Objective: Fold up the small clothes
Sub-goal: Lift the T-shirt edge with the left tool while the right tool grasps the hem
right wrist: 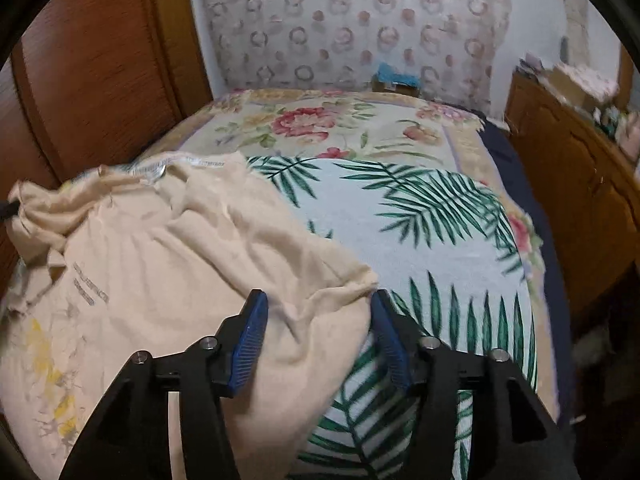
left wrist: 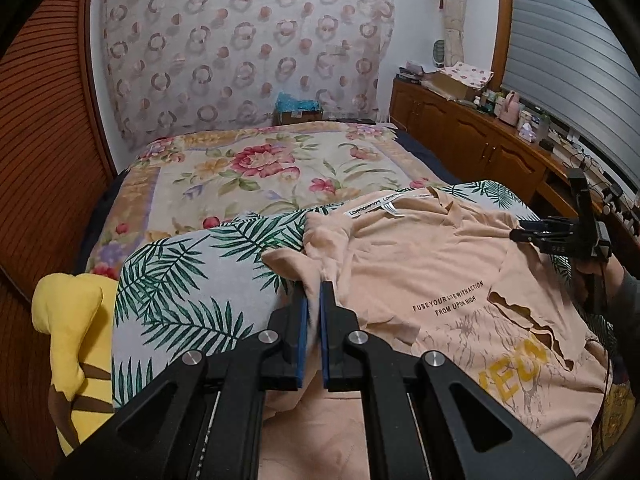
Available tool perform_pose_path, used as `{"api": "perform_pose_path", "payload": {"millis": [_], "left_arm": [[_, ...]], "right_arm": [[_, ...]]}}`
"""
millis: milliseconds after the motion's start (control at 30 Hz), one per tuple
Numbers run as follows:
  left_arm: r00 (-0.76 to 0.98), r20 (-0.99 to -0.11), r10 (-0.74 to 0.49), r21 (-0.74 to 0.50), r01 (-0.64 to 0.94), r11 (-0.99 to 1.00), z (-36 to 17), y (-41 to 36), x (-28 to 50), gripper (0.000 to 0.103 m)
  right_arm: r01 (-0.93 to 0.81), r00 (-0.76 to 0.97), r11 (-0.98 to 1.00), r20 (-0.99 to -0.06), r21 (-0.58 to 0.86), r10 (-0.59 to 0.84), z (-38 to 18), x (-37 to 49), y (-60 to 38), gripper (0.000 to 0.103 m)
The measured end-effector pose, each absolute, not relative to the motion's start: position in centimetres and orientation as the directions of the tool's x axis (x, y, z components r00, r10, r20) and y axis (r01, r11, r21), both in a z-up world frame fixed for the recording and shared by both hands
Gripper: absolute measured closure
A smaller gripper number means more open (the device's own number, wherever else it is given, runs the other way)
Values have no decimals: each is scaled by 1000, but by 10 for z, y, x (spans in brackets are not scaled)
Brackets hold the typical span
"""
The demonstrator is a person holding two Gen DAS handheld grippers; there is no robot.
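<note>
Shirt, peach, on palm-leaf cloth: left claw pinches 1 sleeve; right claw spread, straddling the other sleeve.

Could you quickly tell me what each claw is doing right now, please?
Left claw: shut on a fold of the peach T-shirt.
Right claw: open, its jaws astride the T-shirt's sleeve, not gripping.

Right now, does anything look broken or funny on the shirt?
Yes. The peach T-shirt has a long ragged tear across its front, beside the printed words and above the yellow letters. It also lies rumpled, one sleeve pinched in the left tongs.
</note>
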State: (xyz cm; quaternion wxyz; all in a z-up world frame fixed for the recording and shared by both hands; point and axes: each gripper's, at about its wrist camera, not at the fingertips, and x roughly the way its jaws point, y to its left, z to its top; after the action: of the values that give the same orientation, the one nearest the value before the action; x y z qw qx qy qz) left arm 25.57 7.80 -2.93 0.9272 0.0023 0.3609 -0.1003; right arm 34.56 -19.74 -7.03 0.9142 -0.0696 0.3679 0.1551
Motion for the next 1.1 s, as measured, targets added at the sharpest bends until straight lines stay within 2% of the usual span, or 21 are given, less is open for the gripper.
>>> {"api": "perform_pose_path", "payload": {"millis": [33,67,133,300,433,600,867,1100], "left_arm": [[723,-666,-184,-69,186,980,-27,78,254,97],[733,-654,-186,-71,186,980,-23,78,248,97],[750,-633,-193,-77,188,979,-14,81,237,97],[796,-568,-207,-84,194,977,15,88,186,97],[832,-514,-210,-78,199,977,32,97,132,97],[853,-482,-200,-96,175,980,34,109,52,97],[830,-525,-189,-131,141,981,11,123,-26,97],[785,-598,-160,-133,100,986,-29,125,-35,97]], "right_arm": [[-365,658,931,-705,10,265,-68,345,-195,92],[-384,636,923,-718,24,284,-67,345,-193,94],[-401,656,916,-703,-15,275,-58,333,-187,95],[-436,719,899,-589,30,368,-14,277,-195,95],[-465,756,885,-514,13,405,10,210,-206,95],[-480,767,877,-484,3,422,13,122,-232,95],[-490,742,872,-520,11,424,5,1,-264,95],[-465,698,885,-605,24,383,-24,-10,-264,95]]}}
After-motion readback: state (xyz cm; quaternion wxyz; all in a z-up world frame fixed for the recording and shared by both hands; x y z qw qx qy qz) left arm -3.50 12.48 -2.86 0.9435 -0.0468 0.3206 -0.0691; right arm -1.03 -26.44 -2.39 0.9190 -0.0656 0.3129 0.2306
